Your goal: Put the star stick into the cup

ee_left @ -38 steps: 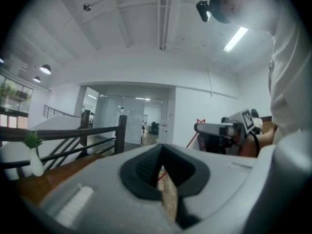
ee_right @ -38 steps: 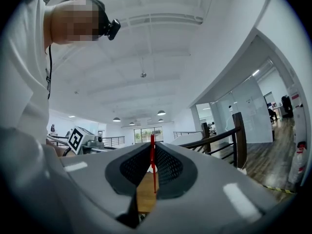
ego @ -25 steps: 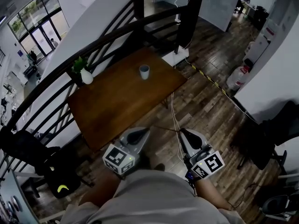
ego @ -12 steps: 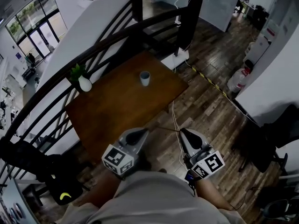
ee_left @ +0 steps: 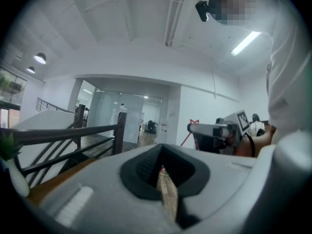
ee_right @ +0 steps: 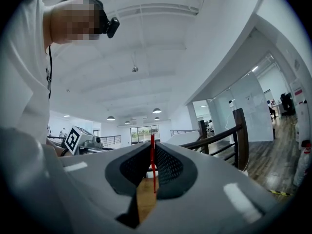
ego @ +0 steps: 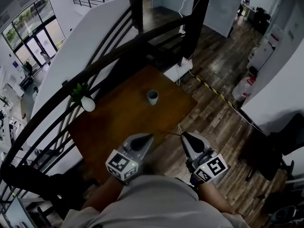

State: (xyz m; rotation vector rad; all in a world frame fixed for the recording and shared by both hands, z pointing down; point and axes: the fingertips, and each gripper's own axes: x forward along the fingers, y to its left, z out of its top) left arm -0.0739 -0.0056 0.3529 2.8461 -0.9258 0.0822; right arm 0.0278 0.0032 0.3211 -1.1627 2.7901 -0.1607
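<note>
The right gripper (ee_right: 152, 152) has its jaws clamped on the thin red star stick (ee_right: 152, 172), which juts out left toward the left gripper (ego: 151, 136). The left gripper's jaws are together, with nothing between them. Both are held by the near edge of the table (ego: 118, 125). The cup (ego: 152, 97) stands upright farther off on the table, well apart from the stick. A vase (ego: 87, 103) is at the table's left corner.

On the table (ego: 118, 122), the cup (ego: 152, 97) stands toward the right end and the potted plant (ego: 85, 101) at the far left corner beside the railing (ego: 102, 49) behind, while the left gripper (ego: 145, 139) at the near edge and the right gripper (ego: 185, 137) just off it flank the star stick (ego: 169, 132)
</note>
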